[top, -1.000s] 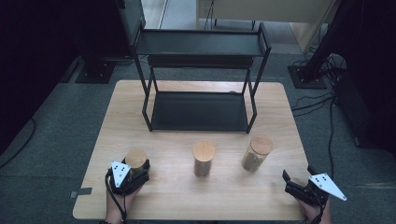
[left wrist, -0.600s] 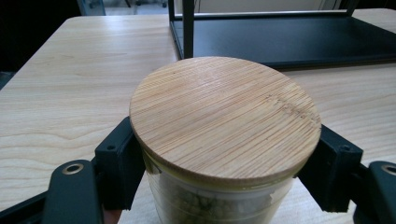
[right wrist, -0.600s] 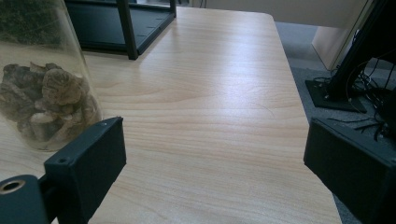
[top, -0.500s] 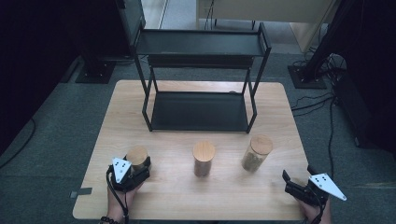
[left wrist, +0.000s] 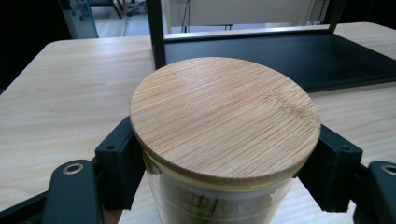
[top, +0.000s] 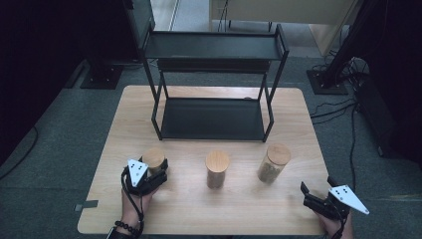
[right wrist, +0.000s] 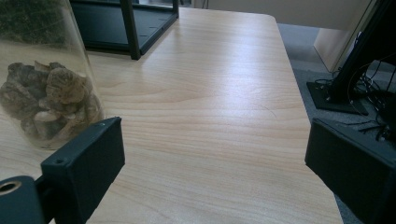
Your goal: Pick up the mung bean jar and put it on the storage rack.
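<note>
Three bamboo-lidded jars sit along the tabletop's (top: 199,219) front half, none yet on the black shelf rack (top: 211,117) at the back edge. My left gripper (top: 149,174) is clenched around the left jar (left wrist: 224,135) near the front-left corner. My right gripper (top: 311,194) waits released at the front-right corner, beside the right jar (top: 272,163).

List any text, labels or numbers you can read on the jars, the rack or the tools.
No readable text anywhere.
Held jar: plain bamboo lid, no label.
Middle jar and right jar: no label visible.
Black rack: unmarked.
Left tool and right tool: no lettering visible.
</note>
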The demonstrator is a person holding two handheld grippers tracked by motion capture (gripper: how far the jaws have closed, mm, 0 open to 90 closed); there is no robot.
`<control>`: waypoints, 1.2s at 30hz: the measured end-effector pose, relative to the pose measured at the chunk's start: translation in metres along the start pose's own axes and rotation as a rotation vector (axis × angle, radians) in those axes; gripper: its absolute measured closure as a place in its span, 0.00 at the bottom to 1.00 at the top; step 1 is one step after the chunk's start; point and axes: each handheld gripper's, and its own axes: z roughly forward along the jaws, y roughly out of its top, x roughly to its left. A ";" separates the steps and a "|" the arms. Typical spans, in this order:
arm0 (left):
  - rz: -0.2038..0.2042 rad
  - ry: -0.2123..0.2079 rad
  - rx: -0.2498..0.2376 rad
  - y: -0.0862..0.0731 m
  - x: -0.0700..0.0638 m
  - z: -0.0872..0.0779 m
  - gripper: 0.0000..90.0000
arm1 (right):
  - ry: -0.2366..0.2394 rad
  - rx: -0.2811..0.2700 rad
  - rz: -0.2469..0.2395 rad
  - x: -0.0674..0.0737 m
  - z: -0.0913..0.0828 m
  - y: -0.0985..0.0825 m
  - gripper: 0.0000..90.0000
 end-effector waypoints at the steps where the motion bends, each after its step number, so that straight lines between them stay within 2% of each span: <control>1: 0.001 -0.001 -0.002 0.001 -0.001 0.001 0.28 | 0.000 -0.001 0.000 0.000 0.000 0.000 0.05; 8: 0.014 -0.012 0.003 0.006 -0.010 0.014 0.28 | 0.005 0.001 -0.010 0.001 0.000 0.000 0.04; 18: 0.010 -0.028 0.004 0.015 -0.020 0.033 0.28 | 0.008 0.003 -0.013 0.001 0.000 0.000 0.04; 36: 0.020 -0.026 0.008 0.025 -0.029 0.064 0.28 | 0.014 0.003 -0.017 0.001 0.000 0.000 0.04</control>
